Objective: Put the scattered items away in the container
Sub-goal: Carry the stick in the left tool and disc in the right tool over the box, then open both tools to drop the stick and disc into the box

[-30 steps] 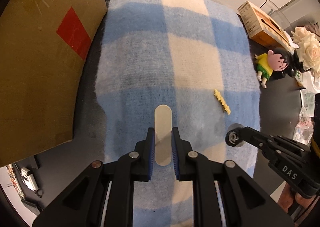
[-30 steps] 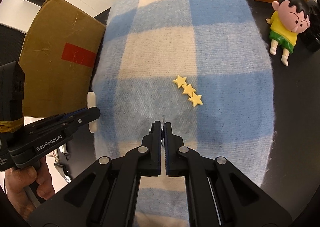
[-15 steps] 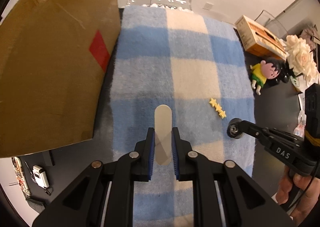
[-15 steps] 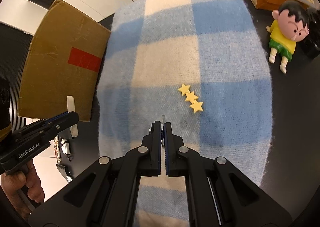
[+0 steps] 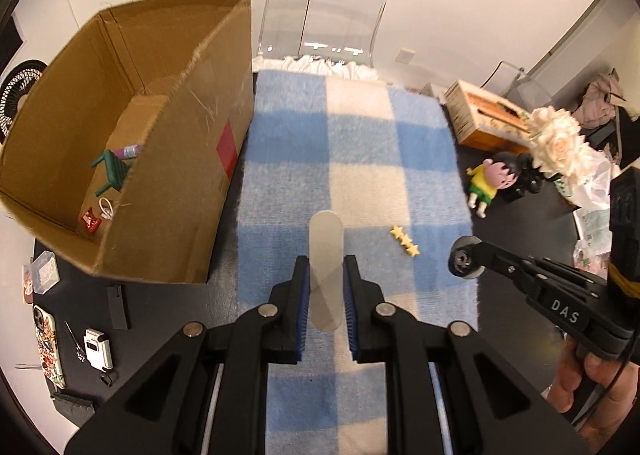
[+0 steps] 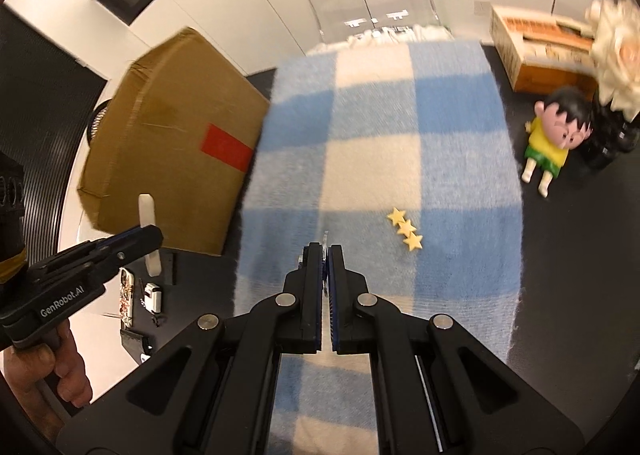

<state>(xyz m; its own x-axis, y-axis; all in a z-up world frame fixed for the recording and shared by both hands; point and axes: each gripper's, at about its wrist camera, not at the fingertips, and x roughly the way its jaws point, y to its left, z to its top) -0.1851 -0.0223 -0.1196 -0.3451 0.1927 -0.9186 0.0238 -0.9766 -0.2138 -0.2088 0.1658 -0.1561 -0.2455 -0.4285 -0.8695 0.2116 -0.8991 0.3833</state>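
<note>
Surface: dark tabletop (image 5: 160, 307) with a blue-and-cream checked blanket (image 5: 360, 159) down the middle, and a clear chair (image 5: 324, 7) at the far end.

Container: open cardboard box (image 5: 160, 191) to the left of the blanket; I can see a green toy chair (image 5: 111, 171), a red bit and a white loop lying on its floor.

Left gripper: my left gripper (image 5: 326, 311) is clamped on a flat, pale, round-ended stick (image 5: 326, 255), probably a nail file, with its far end poking out over the blanket.

Right gripper: my right gripper (image 6: 325, 287) is pinched tight on something thin; a round metallic disc (image 5: 466, 262), maybe a coin, shows at its tip in the left view.

Left on the blanket: one yellow three-star clip (image 6: 405, 229), just to the right of and beyond the right gripper's tip.

Bystanders: a cartoon boy figurine (image 6: 554, 139), a cream paper flower (image 5: 556, 135) and an orange carton (image 5: 492, 119) on the right. Whether they count as scattered items, I cannot tell.

How I'd do it: swing left until the stick is well past the near wall of the box, tip it down, then let go. I'd judge a release over the rim would bounce it out.

Change: a second ago the box loomed as a closed brown wall on the left. Now I look down into its mouth from higher up, and both grips are unchanged.
</note>
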